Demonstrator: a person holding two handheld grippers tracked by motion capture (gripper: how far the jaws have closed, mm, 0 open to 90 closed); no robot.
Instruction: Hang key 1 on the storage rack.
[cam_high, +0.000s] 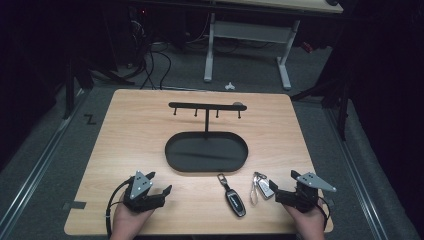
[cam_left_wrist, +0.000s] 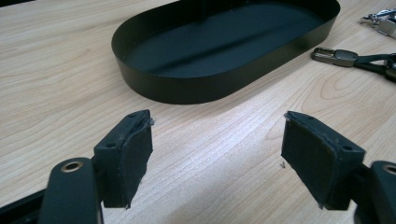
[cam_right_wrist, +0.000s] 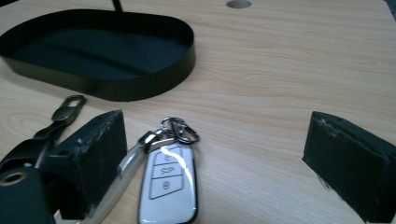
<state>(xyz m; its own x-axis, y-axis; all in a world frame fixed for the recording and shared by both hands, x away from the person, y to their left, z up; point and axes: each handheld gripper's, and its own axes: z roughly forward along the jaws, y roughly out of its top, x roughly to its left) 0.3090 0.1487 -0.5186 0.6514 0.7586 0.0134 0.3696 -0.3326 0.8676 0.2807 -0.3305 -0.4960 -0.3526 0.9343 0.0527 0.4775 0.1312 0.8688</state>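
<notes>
the left gripper (cam_high: 159, 192) rested low on the near left part of the table (cam_high: 125, 135), held in a hand (cam_high: 131, 220) that came in from the bottom edge. in its own view its jaws stood well apart with nothing between them but bare wood, and they pointed toward the near wall of the black oval tray (cam_left_wrist: 187, 88).

the right gripper (cam_high: 286, 194) sat at the near right of the table in the other hand (cam_high: 307, 222). its jaws were wide open too and gripped nothing. the white key fob (cam_right_wrist: 169, 184) lay flat on the table between them, close against the left-hand pad (cam_right_wrist: 95, 156), with its silver clip (cam_right_wrist: 180, 129) pointing away toward the tray (cam_right_wrist: 140, 84); whether the pad actually touched the fob's strap was hard to tell from that angle. in the high view the white fob (cam_high: 265, 187) lay just left of the right gripper's tips.

the black key fob (cam_high: 234, 200) lay on the wood between the two grippers, near the front of the tray, its metal clasp (cam_high: 222, 178) at the tray end. in the right gripper view its strap and clasp (cam_right_wrist: 70, 105) ran out to the left behind the left-hand jaw.

the tray (cam_high: 172, 160) sat in the middle of the table, and a thin post (cam_high: 206, 125) rose from its far side to a crossbar (cam_high: 205, 105) with small hooks hanging under it. none of the hooks carried anything, and both fobs lay outside the tray.
</notes>
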